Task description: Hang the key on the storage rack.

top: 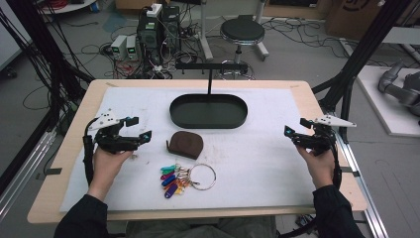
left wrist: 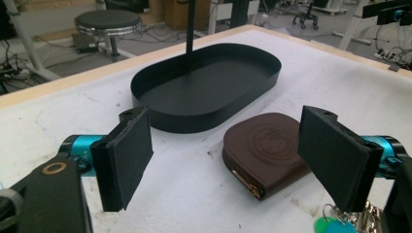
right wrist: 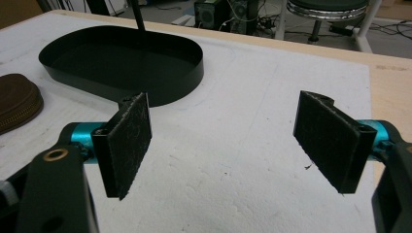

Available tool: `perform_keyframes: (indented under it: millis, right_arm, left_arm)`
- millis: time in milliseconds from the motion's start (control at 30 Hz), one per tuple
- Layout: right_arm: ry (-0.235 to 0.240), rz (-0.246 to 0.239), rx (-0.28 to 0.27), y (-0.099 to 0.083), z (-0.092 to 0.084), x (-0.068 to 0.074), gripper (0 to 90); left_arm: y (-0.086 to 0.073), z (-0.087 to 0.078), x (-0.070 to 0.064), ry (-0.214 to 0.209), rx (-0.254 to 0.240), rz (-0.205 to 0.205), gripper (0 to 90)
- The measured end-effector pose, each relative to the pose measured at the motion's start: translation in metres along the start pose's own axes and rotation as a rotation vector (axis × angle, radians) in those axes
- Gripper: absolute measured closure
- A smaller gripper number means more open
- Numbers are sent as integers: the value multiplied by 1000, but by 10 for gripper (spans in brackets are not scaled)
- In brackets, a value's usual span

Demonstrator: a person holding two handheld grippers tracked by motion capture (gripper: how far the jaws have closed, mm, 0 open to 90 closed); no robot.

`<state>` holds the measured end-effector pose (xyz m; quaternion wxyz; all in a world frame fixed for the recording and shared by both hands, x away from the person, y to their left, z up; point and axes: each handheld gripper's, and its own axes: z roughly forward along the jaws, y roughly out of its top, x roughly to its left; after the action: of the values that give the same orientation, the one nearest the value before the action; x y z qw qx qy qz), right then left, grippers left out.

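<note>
On white table cover (top: 257, 163): brown leather zip pouch (top: 185, 144) just before black oval metal tray (top: 208, 110); coloured-tag key bunch (top: 177, 178) nearer. Left gripper (top: 138, 128) and right gripper (top: 288, 134) both gape wide, empty.

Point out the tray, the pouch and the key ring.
tray (top: 208, 123): high view, near rim wall.
pouch (left wrist: 266, 144): left gripper view, embossed top face.
key ring (top: 202, 177): high view, the large metal ring's left edge.

Black oval tray (top: 208, 111); brown pouch (top: 185, 144); multicoloured key tags (top: 171, 179); white table cover (top: 262, 153).
</note>
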<state>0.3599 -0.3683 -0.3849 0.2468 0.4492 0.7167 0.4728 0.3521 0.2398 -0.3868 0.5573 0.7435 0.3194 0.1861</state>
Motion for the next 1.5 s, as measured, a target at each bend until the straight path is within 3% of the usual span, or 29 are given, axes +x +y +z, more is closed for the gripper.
perform_keyframes:
  millis: [233, 433, 567, 833, 867, 967, 1000, 1067, 1500]
  right_arm:
    - [2, 5, 7, -1, 5, -3, 219]
    - [6, -3, 23, -3, 8, -2, 219]
    - [4, -8, 22, -4, 6, -2, 219]
    - [-2, -18, 25, -5, 3, -2, 219]
    - [-2, -20, 24, -5, 3, -2, 219]
    - [-2, -20, 27, -6, 4, -1, 219]
    - [2, -23, 33, -6, 4, -1, 220]
    - [8, -30, 33, -6, 5, 0, 252]
    - [9, -36, 35, -6, 5, 1, 252]
  left_arm:
    - [2, 1, -5, -3, 10, 8, 207]
    - [5, 9, -13, -40, 25, 25, 211]
    - [7, 13, -18, -60, 9, 32, 303]
    - [9, 27, -33, -149, 34, 61, 380]
    - [9, 30, -37, -185, 46, 78, 408]
    - [9, 34, -41, -214, 63, 88, 430]
    - [9, 38, -45, -254, 81, 93, 440]
    - [8, 43, -50, -277, 101, 99, 465]
    - [3, 73, -79, -405, 191, 155, 587]
